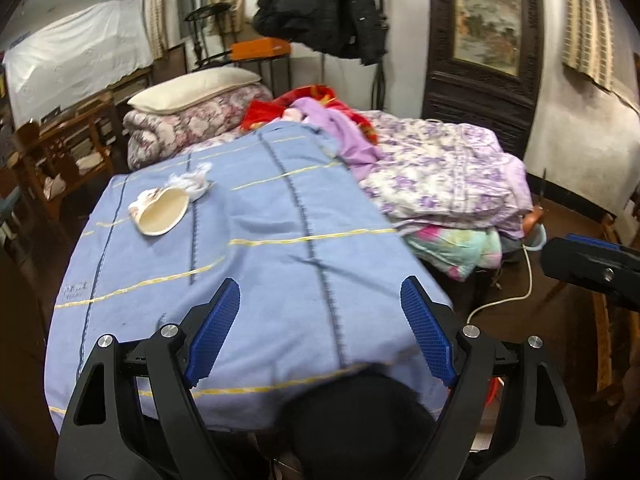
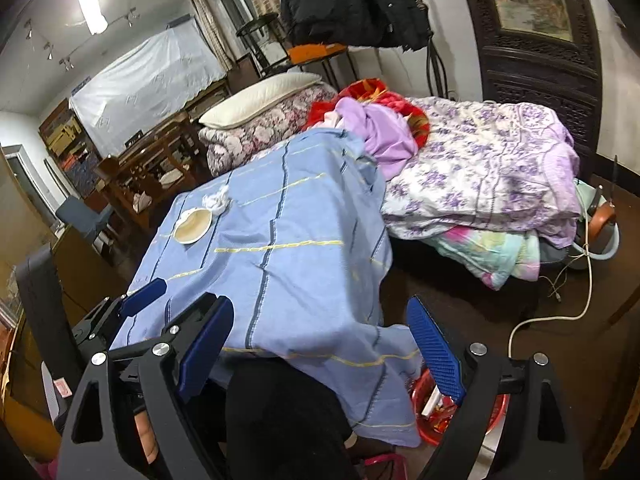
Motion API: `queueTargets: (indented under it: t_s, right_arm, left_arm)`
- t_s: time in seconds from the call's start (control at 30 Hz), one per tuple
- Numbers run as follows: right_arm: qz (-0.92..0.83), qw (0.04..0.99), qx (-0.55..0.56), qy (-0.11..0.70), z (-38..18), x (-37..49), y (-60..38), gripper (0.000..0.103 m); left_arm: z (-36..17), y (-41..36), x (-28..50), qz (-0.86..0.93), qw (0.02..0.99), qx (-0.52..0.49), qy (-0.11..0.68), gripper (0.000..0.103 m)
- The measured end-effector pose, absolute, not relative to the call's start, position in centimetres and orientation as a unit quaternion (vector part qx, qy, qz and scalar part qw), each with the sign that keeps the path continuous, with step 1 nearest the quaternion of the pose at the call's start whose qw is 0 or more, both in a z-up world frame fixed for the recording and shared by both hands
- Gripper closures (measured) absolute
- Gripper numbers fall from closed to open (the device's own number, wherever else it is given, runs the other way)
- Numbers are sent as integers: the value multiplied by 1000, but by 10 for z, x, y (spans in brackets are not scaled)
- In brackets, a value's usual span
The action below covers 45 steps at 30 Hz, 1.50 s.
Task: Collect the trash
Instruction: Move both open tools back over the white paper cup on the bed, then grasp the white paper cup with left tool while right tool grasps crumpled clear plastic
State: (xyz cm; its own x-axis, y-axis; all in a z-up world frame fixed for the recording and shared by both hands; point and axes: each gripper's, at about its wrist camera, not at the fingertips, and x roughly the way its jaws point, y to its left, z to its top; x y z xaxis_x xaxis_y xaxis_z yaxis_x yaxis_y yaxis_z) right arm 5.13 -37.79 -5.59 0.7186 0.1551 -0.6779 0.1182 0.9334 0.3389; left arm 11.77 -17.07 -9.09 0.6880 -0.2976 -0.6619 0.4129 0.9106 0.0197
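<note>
**Trash sat far-left on the blue cloth, both grippers empty**

The trash was a cream paper bowl (image 1: 164, 213) w/ a crumpled white tissue wad (image 1: 191, 181) touching its far rim, both lying on the blue checked cloth (image 1: 280, 240) that covered the table. In the left wrist view the pair lay ahead & to the left of the left gripper (image 1: 320, 336), well apart from it; the bowl sat tilted, its mouth facing roughly toward the camera. In the right wrist view the bowl (image 2: 193, 225) & tissue (image 2: 216, 200) sat even further left of the right gripper (image 2: 320, 344), w/ the left gripper (image 2: 140, 296) between. So the left hand looked nearer, prob. the one to reach.

Both grippers were spread wide, nothing between the blue pads.

A red bin (image 2: 436, 420) w/ wrappers showed under the cloth's near-right corner, below the right gripper — likely the drop spot. Beyond the table: folded floral quilts (image 1: 440, 176).
</note>
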Motion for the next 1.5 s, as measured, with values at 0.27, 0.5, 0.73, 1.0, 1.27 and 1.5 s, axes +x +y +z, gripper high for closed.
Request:
queueTargets:
  t_s: [0.27, 0.5, 0.73, 1.0, 1.27, 1.5]
  right_arm:
    - [21, 896, 176, 408, -73, 89, -351, 16]
    - [30, 886, 170, 431, -89, 113, -335, 16]
    - [27, 877, 172, 449, -102, 136, -332, 16]
    - [18, 874, 164, 456, -106, 149, -331, 16]
    - [43, 878, 148, 454, -101, 165, -312, 16]
    - [71, 872, 150, 461, -105, 176, -290, 16]
  left_arm:
    - [-104, -119, 170, -141, 918, 58, 366, 23]
    - [-114, -40, 244, -92, 908, -18, 408, 23]
    - [-121, -11, 310, -98, 894, -73, 431, 23]
    - [-151, -13, 352, -57, 888, -52, 454, 24]
    - [-148, 59, 333, -2, 889, -64, 453, 38]
    - [-127, 45, 291, -78, 901, -22, 427, 20]
